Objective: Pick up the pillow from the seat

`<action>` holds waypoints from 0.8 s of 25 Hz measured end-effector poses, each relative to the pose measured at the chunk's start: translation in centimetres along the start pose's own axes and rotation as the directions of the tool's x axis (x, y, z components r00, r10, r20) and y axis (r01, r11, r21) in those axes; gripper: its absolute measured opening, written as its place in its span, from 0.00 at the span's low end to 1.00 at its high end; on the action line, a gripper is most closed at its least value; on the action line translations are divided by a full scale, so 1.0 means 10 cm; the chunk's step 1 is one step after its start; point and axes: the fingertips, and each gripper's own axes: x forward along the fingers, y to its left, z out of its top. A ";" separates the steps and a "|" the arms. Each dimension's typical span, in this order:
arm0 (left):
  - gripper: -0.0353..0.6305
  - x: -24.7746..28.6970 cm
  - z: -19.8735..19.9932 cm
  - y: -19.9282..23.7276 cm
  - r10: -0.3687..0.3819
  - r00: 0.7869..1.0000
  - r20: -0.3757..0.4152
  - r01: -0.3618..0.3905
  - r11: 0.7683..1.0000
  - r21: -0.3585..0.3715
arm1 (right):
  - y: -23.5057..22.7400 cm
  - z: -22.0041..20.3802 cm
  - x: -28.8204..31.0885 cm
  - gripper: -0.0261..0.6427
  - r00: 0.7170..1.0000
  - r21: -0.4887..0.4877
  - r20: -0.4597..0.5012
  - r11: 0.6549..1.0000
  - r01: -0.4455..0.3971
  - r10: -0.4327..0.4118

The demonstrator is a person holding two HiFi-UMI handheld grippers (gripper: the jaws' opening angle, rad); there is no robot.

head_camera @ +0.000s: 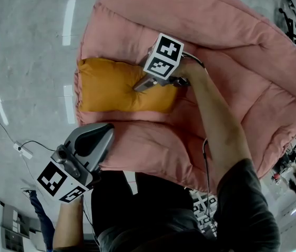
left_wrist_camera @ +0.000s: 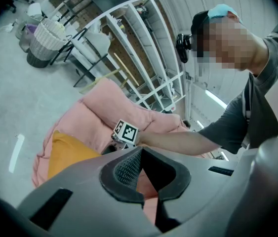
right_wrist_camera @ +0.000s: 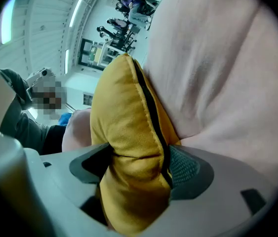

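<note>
An orange-yellow pillow [head_camera: 111, 91] lies on the left part of a pink, padded seat [head_camera: 216, 41]. My right gripper [head_camera: 137, 87] reaches across the seat to the pillow's right edge. In the right gripper view it [right_wrist_camera: 139, 167] is shut on the pillow [right_wrist_camera: 124, 127], pinching a fold along the dark zip seam, with the pink seat [right_wrist_camera: 213, 73] just behind. My left gripper [head_camera: 103, 133] hangs at the seat's front edge, off the pillow. Its own view shows the left gripper [left_wrist_camera: 146, 174] shut with nothing in it, with the pillow [left_wrist_camera: 67, 154] and seat [left_wrist_camera: 104, 107] beyond.
Grey shiny floor surrounds the seat, with a white plug and cable [head_camera: 24, 151] at the left. The person's dark-clothed body [head_camera: 158, 214] stands at the seat's front. White shelving [left_wrist_camera: 129, 48] and a wicker basket [left_wrist_camera: 45, 38] stand farther off.
</note>
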 end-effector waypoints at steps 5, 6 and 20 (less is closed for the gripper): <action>0.07 0.02 0.01 -0.10 -0.012 1.000 -0.004 0.012 1.000 0.004 | 0.13 -0.03 -0.06 0.45 0.999 -0.050 0.038 0.999 -0.015 0.017; 0.07 0.02 0.03 -0.12 -0.013 1.000 -0.005 0.013 1.000 0.007 | 0.16 -0.03 -0.09 0.41 0.999 -0.054 0.050 0.998 -0.013 0.015; 0.07 -0.19 0.27 -0.42 -0.031 0.999 -0.008 0.031 0.996 0.082 | 0.55 0.02 -0.53 0.30 0.980 -0.097 0.155 0.985 0.144 -0.128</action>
